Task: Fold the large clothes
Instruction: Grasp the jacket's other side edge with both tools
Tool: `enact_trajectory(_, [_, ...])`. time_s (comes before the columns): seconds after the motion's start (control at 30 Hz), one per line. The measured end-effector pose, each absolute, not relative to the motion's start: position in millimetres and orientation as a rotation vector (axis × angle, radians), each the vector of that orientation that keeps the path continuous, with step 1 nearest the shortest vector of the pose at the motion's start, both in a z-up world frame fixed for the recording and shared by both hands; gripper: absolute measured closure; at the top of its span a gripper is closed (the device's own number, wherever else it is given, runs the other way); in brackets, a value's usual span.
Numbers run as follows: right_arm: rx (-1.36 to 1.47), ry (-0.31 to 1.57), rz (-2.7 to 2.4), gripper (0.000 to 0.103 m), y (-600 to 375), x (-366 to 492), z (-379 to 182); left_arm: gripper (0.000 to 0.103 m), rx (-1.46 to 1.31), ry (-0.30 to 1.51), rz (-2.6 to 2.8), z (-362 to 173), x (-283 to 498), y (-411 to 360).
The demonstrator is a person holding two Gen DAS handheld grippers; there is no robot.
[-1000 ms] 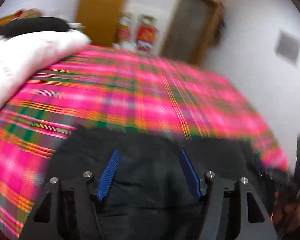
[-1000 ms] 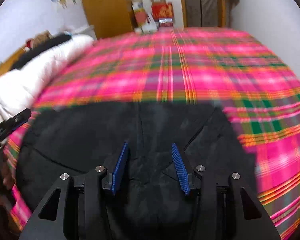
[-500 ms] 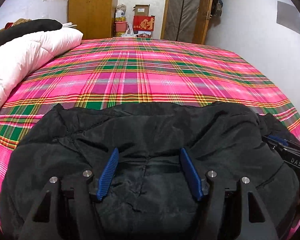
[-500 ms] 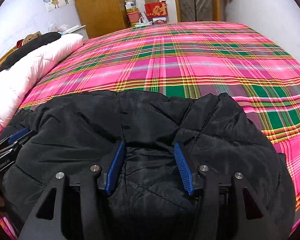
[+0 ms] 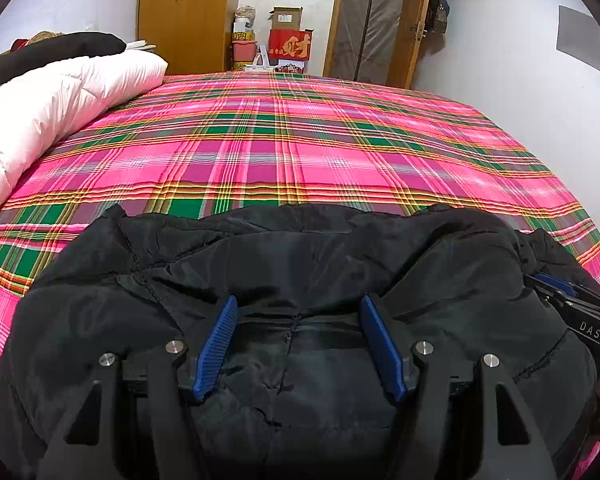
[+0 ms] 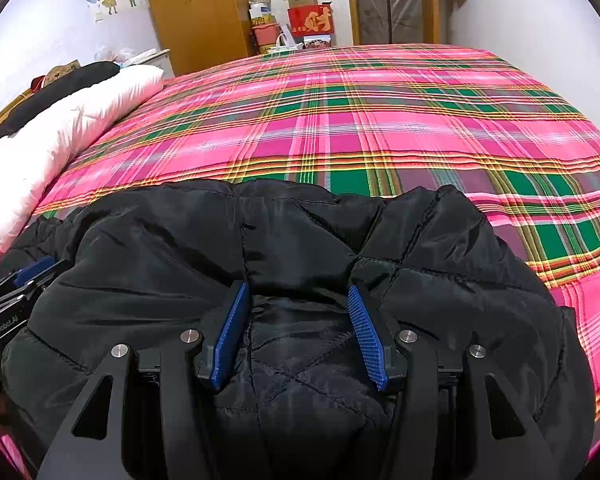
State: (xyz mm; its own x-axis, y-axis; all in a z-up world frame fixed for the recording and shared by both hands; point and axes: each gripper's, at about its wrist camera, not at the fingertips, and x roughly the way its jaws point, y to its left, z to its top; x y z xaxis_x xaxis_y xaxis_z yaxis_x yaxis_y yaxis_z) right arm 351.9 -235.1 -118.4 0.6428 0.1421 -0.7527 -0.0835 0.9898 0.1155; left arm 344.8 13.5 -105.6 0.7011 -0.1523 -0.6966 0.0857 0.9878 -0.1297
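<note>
Left wrist view: left tongs (image 5: 296, 320) point down onto a black quilted jacket (image 5: 300, 264) bunched on the bed (image 5: 300, 152); the blue pads stand wide with padded cloth bulging up between them
Left tongs state: jaws well apart, pads seemingly touching the cloth at their sides; whether they truly pinch it I cannot tell
Right wrist view: right tongs (image 6: 298, 308) sit on the same jacket (image 6: 300, 240), a puffed fold rising between the blue pads
Right tongs state: about half open, cloth between the jaws; a real grip cannot be told from here
Jacket place: directly under and ahead of both tongs, its far edge just beyond the fingertips; plaid bedspread stretches away past it
Neighbours: each tongs shows at the other's side, low on the jacket's flank; a white duvet (image 5: 60, 96) lies well off to the left
Step in hand: judged as setting down a fold, or settling the bundle on the bed
Next move: likely needs the pads to let go cleanly, then a fresh hold on an outer edge to make the next fold
</note>
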Motion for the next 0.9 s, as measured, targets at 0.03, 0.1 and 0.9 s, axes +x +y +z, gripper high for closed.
enact_trajectory(0.03, [0.072,0.863,0.127,0.052,-235,351,-118,0.036,-0.091,0.782,-0.133,-106,345,14])
enact_trajectory(0.1, [0.073,0.863,0.127,0.052,-235,351,-119,0.036,-0.093,0.781,-0.134,-106,344,14])
enact_trajectory(0.9, [0.143,0.816,0.042,0.051,-304,315,-104,0.036,-0.169,0.781,0.014,-98,334,89])
